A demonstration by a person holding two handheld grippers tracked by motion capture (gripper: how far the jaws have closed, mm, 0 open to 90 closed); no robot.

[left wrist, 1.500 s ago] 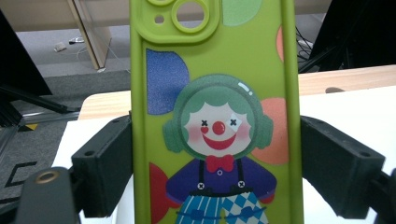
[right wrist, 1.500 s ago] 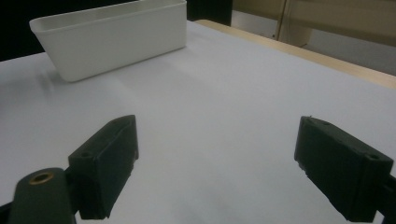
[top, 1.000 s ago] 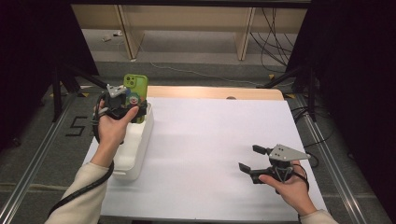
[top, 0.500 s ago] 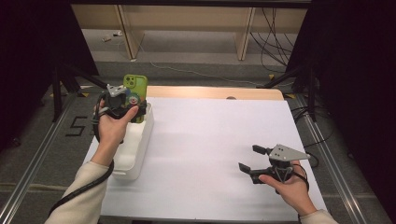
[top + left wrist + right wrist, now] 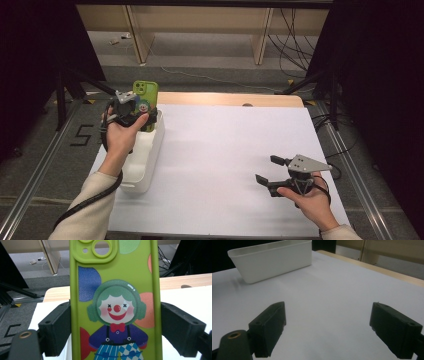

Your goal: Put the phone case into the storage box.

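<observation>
A green phone case [image 5: 145,94] with a clown picture stands upright over the far end of a white bin [image 5: 143,159]. My left gripper [image 5: 146,119] is shut on it, one jaw pressed against each long edge. In the left gripper view the green phone case [image 5: 115,302] stands between the jaws of my left gripper [image 5: 115,332], camera holes at the top. My right gripper [image 5: 267,170] rests low at the right of the white table [image 5: 225,145], open and holding nothing. In the right gripper view my right gripper [image 5: 328,327] points across the table toward the white bin [image 5: 272,260].
A bare wooden strip [image 5: 230,98] runs along the table's far edge. Beyond it the floor carries cables [image 5: 295,30] and wooden furniture legs [image 5: 134,30]. Dark stands [image 5: 65,90] rise to the left of the bin.
</observation>
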